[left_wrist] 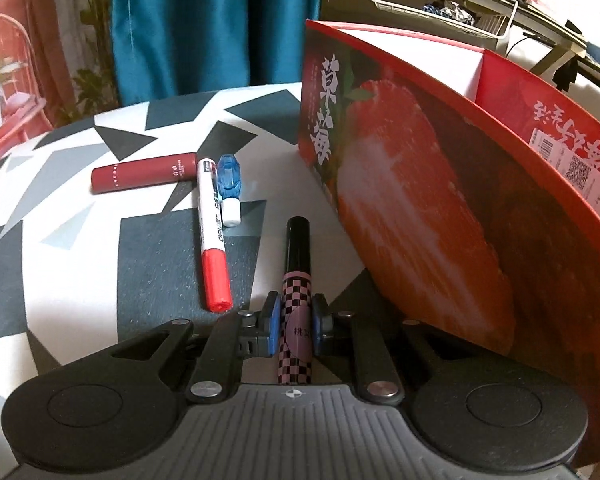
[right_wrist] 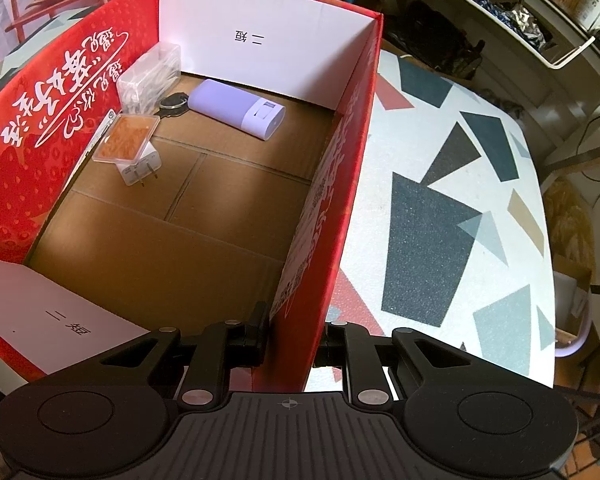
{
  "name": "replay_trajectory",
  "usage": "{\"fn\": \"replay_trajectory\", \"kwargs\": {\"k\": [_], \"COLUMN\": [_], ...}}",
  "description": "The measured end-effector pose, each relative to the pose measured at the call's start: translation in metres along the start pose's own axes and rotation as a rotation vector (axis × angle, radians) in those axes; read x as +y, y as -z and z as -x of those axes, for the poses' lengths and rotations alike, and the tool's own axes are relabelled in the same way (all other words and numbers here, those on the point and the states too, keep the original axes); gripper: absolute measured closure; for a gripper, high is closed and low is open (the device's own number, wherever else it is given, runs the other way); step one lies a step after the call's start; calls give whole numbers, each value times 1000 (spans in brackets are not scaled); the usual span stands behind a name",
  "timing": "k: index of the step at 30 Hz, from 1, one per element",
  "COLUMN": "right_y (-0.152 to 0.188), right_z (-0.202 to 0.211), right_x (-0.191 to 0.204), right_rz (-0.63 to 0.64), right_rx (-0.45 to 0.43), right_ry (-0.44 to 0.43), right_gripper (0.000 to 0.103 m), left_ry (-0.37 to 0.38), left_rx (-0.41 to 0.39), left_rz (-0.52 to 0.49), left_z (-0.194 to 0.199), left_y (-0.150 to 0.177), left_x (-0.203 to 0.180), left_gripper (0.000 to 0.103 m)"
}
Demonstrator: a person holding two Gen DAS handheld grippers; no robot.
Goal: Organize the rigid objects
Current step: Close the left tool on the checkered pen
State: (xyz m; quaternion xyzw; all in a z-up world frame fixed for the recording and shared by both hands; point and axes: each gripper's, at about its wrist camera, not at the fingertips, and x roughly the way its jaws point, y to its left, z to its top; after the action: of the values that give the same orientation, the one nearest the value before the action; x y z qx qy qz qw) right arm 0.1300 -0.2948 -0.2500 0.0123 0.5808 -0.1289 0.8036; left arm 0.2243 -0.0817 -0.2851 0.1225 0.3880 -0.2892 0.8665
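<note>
Left gripper (left_wrist: 296, 316) pinches a checkered pen (left_wrist: 297, 280); right gripper (right_wrist: 294, 336), pads hidden, clamps the box wall (right_wrist: 340, 200).

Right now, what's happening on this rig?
A person is sorting small items into the red strawberry box. The left tool is shut on a checkered pink-and-black pen, low over the table beside the box. The right tool is clamped on the box wall, steadying it. A purple case, white charger and clear boxes are already inside. A red marker, maroon tube and blue-capped item lie on the table.
</note>
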Motion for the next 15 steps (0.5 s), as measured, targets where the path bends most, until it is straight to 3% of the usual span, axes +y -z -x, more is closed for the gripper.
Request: {"fn": "replay_trajectory", "kwargs": {"k": [15], "right_y": [0], "right_z": [-1], "right_x": [0], "right_rz": [1], "right_rx": [3], "right_ry": [4], "right_gripper": [86], "left_ry": [-17], "left_rx": [-25], "left_rz": [33], "left_z": [3], "left_y": [6], "left_x": [-1], "left_gripper": [86]}}
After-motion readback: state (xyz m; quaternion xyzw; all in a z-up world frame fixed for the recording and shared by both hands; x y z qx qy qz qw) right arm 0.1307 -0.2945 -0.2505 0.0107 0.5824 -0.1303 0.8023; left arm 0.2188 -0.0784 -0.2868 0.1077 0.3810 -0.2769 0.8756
